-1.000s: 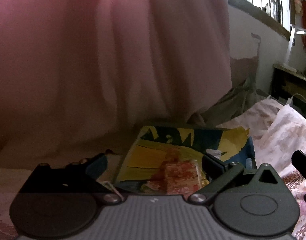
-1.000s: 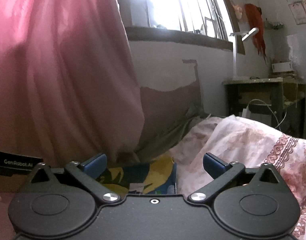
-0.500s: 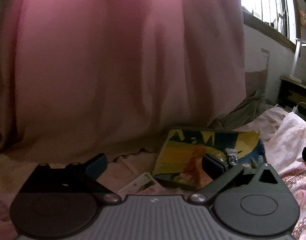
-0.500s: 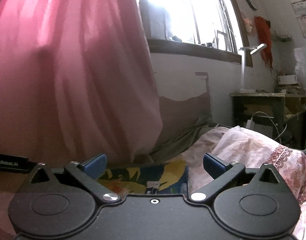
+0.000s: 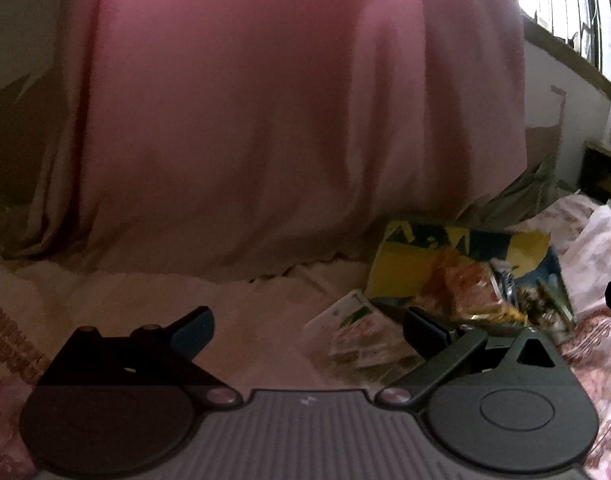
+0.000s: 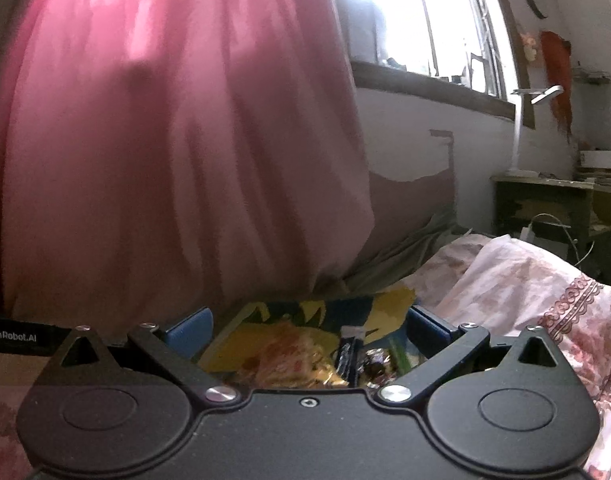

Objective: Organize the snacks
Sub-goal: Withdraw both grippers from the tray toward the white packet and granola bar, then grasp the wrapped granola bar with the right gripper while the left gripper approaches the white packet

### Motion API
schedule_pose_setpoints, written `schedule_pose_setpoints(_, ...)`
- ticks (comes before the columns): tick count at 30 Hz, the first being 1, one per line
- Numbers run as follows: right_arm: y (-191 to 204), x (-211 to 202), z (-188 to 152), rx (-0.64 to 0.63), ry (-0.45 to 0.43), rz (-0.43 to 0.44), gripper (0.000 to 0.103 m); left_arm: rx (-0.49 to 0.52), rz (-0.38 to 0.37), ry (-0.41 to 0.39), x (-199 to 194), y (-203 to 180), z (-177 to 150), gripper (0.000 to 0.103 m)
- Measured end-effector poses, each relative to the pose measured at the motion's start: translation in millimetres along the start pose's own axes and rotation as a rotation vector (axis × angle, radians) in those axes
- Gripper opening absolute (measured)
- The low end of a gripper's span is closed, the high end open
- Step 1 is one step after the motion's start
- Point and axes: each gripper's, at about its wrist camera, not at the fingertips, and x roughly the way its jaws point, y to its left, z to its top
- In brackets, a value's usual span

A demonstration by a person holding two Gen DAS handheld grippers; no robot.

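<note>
A yellow and blue patterned box (image 5: 421, 256) lies on the bed at the right of the left wrist view, with an orange snack packet (image 5: 461, 292) and small wrapped snacks inside. A white and green snack packet (image 5: 361, 336) lies on the bed just left of the box, near my left gripper's right finger. My left gripper (image 5: 307, 330) is open and empty over the bed. In the right wrist view the box (image 6: 265, 320) sits between the fingers of my right gripper (image 6: 307, 326), which is open and empty; the orange packet (image 6: 289, 360) and dark wrapped snacks (image 6: 369, 364) show inside.
A pink curtain (image 6: 165, 140) hangs close behind the box. A crumpled floral blanket (image 6: 525, 280) lies at the right. A dark desk (image 6: 553, 204) with a white lamp (image 6: 521, 128) stands by the window wall. My left gripper's body (image 6: 13, 336) shows at the left edge.
The left gripper has swung left and back, so the box moved to the right of its view and the white and green packet came into sight. The right gripper tilted down over the box.
</note>
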Motion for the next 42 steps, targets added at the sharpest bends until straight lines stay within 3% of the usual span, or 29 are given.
schedule_pose_setpoints(14, 45.9, -4.2, -44.3, -0.042, 0.137, 0.052, 0.102, -0.035, 0.053, 0.067, 15.2, 42.0, -50.6, 0.103)
schedule_pose_setpoints(22, 63.8, 12.1, -69.7, -0.065, 0.223, 0.084, 0.102, -0.073, 0.078, 0.161, 43.4, 60.0, -75.5, 0.103)
schedule_pose_setpoints(34, 78.1, 32.4, -95.7, -0.091, 0.314, 0.105, 0.102, -0.048, 0.108, 0.197, 65.3, 65.6, -84.9, 0.103)
schedule_pose_setpoints(42, 81.2, 41.3, -107.7, -0.073, 0.35, 0.112, 0.102, 0.01, 0.111, 0.179, 66.6, 55.7, -82.4, 0.103)
